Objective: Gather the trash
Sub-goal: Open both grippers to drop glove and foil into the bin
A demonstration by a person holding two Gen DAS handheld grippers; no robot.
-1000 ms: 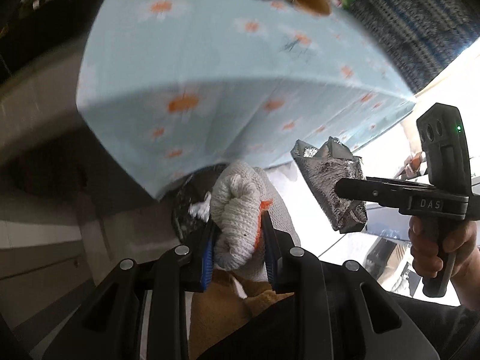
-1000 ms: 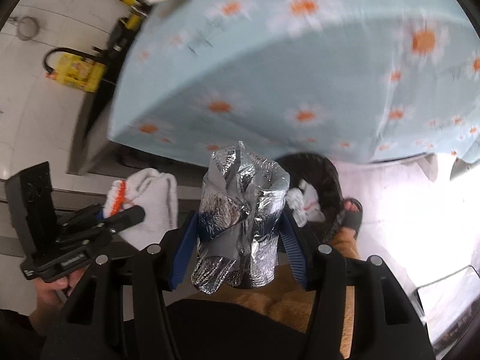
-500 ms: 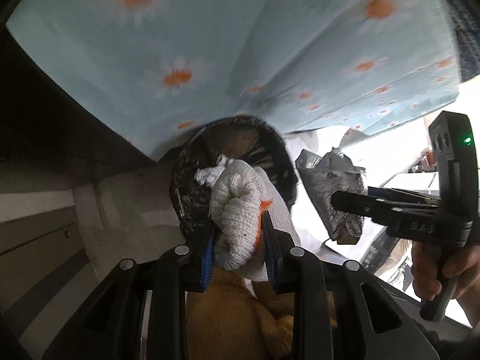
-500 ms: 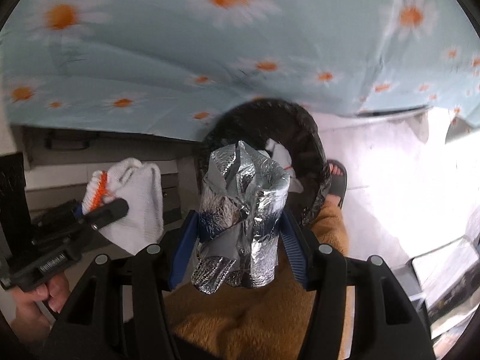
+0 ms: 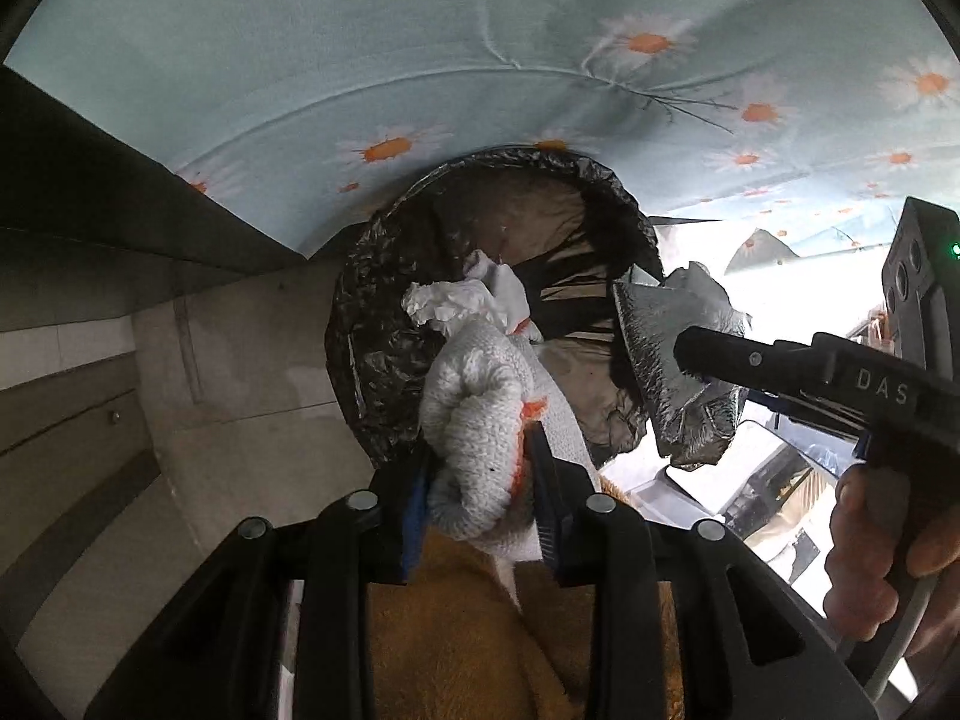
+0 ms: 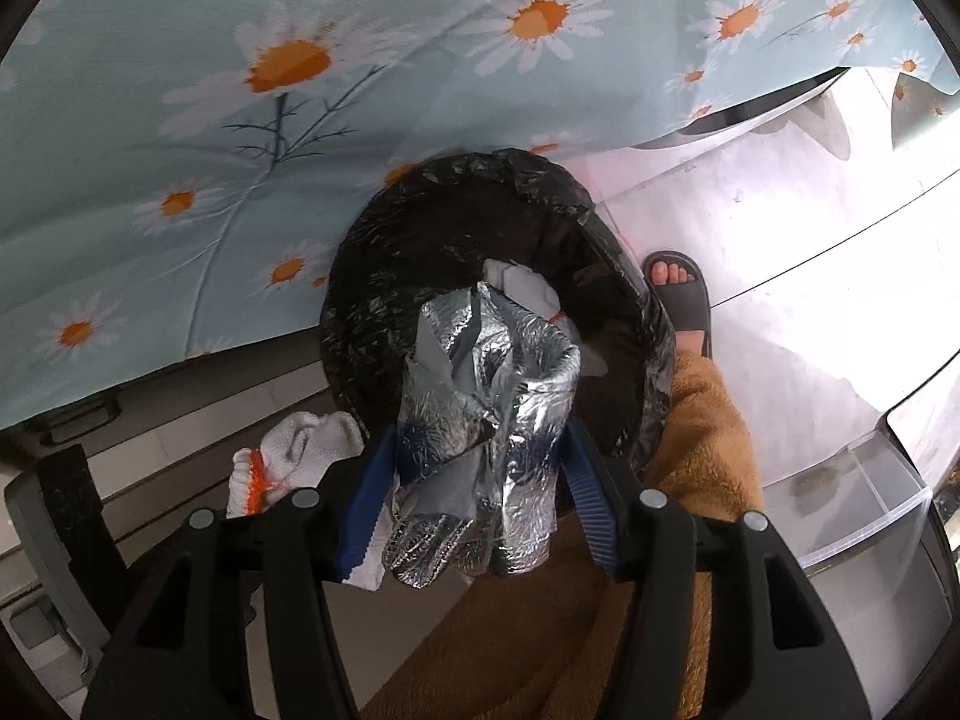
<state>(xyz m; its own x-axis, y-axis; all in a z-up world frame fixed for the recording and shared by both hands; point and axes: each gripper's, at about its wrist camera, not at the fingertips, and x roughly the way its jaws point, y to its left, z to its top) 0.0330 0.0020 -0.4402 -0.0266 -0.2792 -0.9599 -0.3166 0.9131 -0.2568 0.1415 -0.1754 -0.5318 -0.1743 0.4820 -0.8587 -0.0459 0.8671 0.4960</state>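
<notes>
My left gripper [image 5: 480, 480] is shut on a white knitted glove with orange trim [image 5: 474, 414], held just over the near rim of a round bin lined with a black bag [image 5: 372, 324]. The glove also shows in the right wrist view [image 6: 300, 450]. My right gripper [image 6: 477, 480] is shut on a crumpled silver foil wrapper [image 6: 486, 372] above the bin's opening [image 6: 420, 240]. In the left wrist view the wrapper [image 5: 672, 360] hangs at the bin's right rim. White crumpled paper [image 5: 462, 300] lies inside the bin.
A light blue daisy-print tablecloth [image 6: 300, 60] overhangs just behind the bin. The person's orange-trousered leg [image 6: 702, 438] and sandalled foot [image 6: 678, 300] are right of the bin. A clear plastic box [image 6: 852, 498] stands at right. Grey cabinet fronts [image 5: 72, 420] are at left.
Both grippers have come down and closer to the bin, which now fills the middle of both views. The glove and the foil wrapper are still held.
</notes>
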